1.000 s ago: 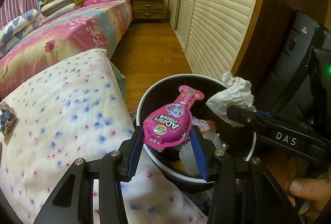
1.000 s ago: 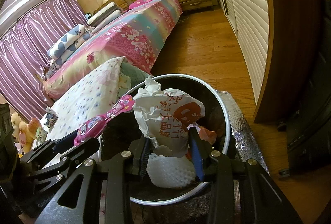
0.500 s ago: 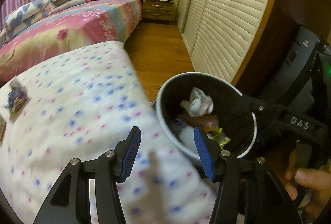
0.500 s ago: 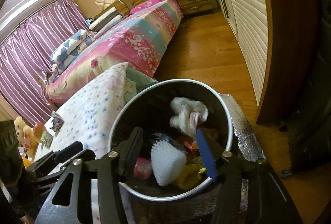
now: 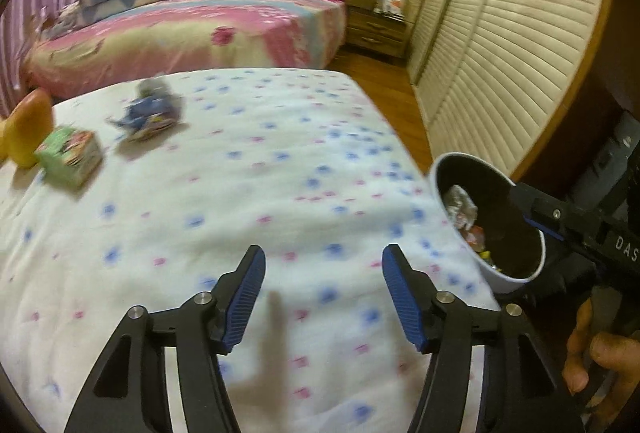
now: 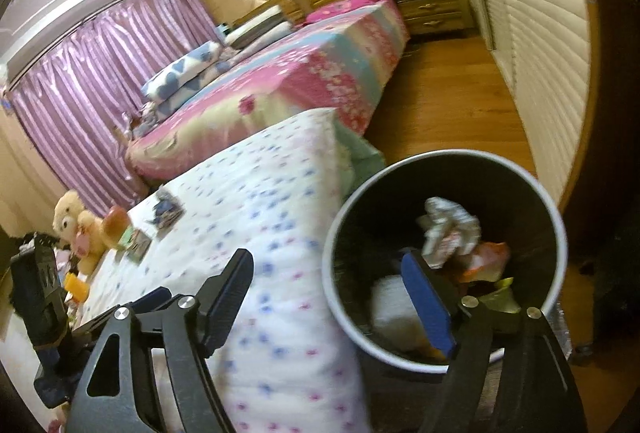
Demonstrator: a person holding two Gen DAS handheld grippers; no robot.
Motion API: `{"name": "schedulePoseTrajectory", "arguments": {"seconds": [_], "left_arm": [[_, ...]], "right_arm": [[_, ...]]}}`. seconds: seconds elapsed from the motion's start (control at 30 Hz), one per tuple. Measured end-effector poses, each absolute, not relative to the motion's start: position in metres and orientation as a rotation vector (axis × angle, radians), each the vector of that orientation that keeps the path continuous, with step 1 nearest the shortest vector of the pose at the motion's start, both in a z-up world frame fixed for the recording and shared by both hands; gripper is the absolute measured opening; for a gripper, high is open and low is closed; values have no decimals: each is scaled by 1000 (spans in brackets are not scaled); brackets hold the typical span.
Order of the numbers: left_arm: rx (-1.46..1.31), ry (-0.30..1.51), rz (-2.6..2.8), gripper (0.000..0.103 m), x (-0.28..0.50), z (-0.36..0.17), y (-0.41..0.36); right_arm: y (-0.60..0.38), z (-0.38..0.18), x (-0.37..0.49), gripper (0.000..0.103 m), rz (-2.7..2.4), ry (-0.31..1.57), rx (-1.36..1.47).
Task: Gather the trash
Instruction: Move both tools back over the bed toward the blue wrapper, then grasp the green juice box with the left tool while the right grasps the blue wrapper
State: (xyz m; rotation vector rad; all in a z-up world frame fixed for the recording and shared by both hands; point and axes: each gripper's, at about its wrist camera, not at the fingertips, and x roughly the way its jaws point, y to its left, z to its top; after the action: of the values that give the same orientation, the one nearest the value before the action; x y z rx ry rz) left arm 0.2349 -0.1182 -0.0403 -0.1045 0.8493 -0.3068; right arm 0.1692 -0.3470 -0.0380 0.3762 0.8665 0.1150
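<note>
My left gripper (image 5: 323, 257) hangs over the white flowered quilt (image 5: 248, 193), jaws opening, nothing between them. My right gripper (image 6: 326, 261) is also opening and empty; its left finger is over the quilt (image 6: 272, 217), its right finger over the bin. The white-rimmed black bin (image 6: 440, 155) stands beside the quilt's edge, holding crumpled paper (image 6: 448, 229) and other wrappers. In the left wrist view the bin (image 5: 500, 277) is at the right. A blue wrapper (image 5: 148, 111) and a green carton (image 5: 70, 157) lie far left on the quilt; the right wrist view shows the wrapper (image 6: 168, 211) and carton (image 6: 136, 239) too.
A person's hand (image 5: 600, 353) grips the right tool at the lower right. A teddy bear (image 6: 74, 217) and a yellow-orange toy (image 5: 24, 129) sit at the quilt's far end. Behind are a pink bed (image 5: 192, 37), louvred wardrobe doors (image 5: 500, 73), wooden floor (image 6: 452, 105).
A second ago the left gripper held a pink package and the right a crumpled paper above the bin. Both dropped in, both jaws widened, and the left gripper swung left over the quilt.
</note>
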Motion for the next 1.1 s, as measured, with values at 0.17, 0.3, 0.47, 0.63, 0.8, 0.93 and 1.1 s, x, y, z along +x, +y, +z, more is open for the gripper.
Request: {"name": "schedulePoseTrajectory", "arguments": {"seconds": [0.17, 0.3, 0.47, 0.63, 0.8, 0.93, 1.1], "left_arm": [[-142, 840, -242, 68, 227, -38, -85], [-165, 831, -187, 68, 224, -37, -61], [-193, 825, -112, 72, 223, -38, -30], [-221, 826, -46, 72, 229, -39, -5], [-225, 818, 16, 72, 238, -40, 10], [-239, 820, 44, 72, 253, -43, 21], [-249, 825, 74, 72, 278, -48, 32]], "right_arm": [[-318, -41, 173, 86, 177, 881, 342], [-299, -44, 178, 86, 219, 889, 322], [-276, -49, 188, 86, 257, 905, 311], [-257, -55, 200, 86, 291, 920, 295], [-240, -60, 213, 86, 325, 935, 292], [-223, -63, 226, 86, 357, 944, 281], [-201, -66, 246, 86, 406, 954, 257]]}}
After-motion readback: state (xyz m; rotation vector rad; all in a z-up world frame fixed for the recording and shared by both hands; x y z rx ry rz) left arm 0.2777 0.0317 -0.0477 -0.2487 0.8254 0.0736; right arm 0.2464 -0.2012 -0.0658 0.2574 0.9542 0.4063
